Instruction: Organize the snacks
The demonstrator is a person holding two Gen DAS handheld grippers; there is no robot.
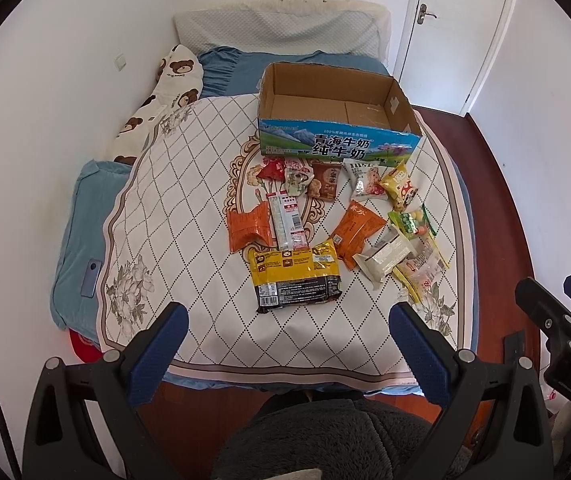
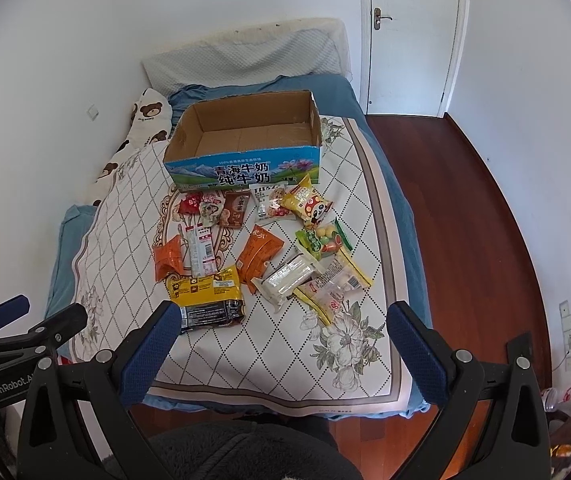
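An open cardboard milk box (image 1: 337,120) (image 2: 245,144) stands empty on the bed. Several snack packets lie in front of it: a yellow-and-black packet (image 1: 295,276) (image 2: 209,296) nearest me, two orange packets (image 1: 250,227) (image 1: 355,226), a white bar (image 1: 383,258) (image 2: 287,278), a yellow panda bag (image 1: 399,186) (image 2: 307,204) and a green candy bag (image 1: 411,222) (image 2: 321,240). My left gripper (image 1: 289,316) is open, held above the bed's near edge, short of the packets. My right gripper (image 2: 281,314) is open too, nothing between its fingers. Each gripper shows at the edge of the other's view.
A patterned quilt (image 1: 189,208) covers the bed. A bear-print pillow (image 1: 161,96) lies along the left wall, a phone (image 1: 90,278) on the blue sheet. Wooden floor (image 2: 457,220) and a white door (image 2: 409,32) are to the right. A person's dark fleece clothing (image 1: 325,436) fills the bottom.
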